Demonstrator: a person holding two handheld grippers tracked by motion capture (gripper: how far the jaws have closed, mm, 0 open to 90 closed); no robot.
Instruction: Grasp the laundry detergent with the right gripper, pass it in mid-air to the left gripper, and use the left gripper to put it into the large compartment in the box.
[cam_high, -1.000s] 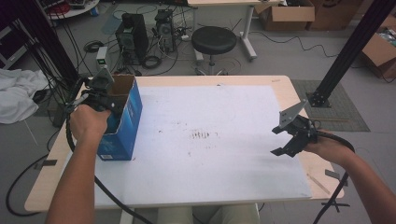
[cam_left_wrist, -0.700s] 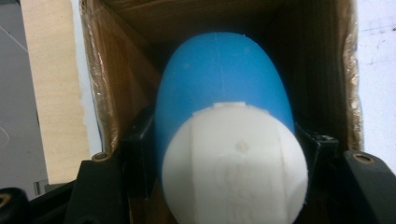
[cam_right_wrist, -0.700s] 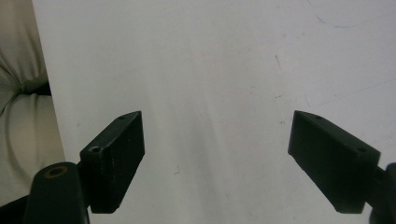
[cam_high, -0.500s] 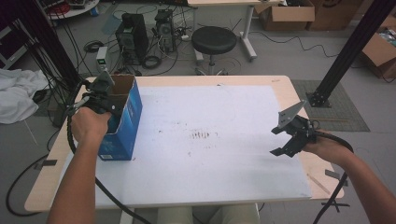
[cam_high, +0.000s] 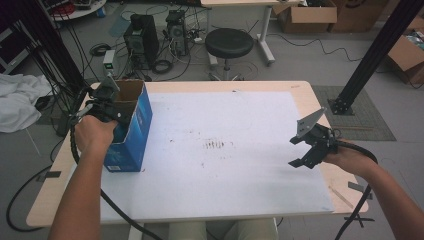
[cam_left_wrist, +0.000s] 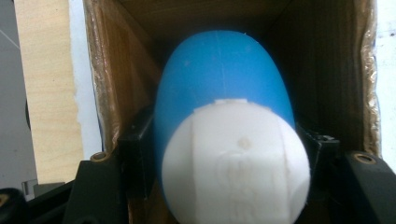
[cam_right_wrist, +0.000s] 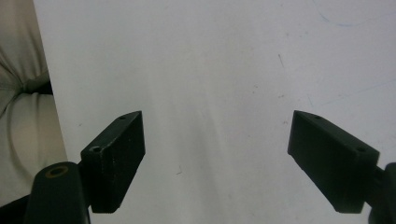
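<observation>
**Bottle lowered into the carton**

The left gripper (cam_high: 107, 102) had sunk a little deeper at the open top of the blue carton (cam_high: 131, 131) than a second earlier. Its fingers (cam_left_wrist: 136, 161) were clamped on a blue bottle with a white cap (cam_left_wrist: 229, 140), which hung inside the carton's brown walls, base pointing down into it. Judging by this, the packing step was nearly finished and release should come next. The right gripper (cam_high: 311, 147) rested well to the right of the carton, over the white sheet (cam_high: 225, 175) on the bench (cam_high: 260, 86), unmoved, its fingers (cam_right_wrist: 114, 158) spread wide and holding nothing
</observation>
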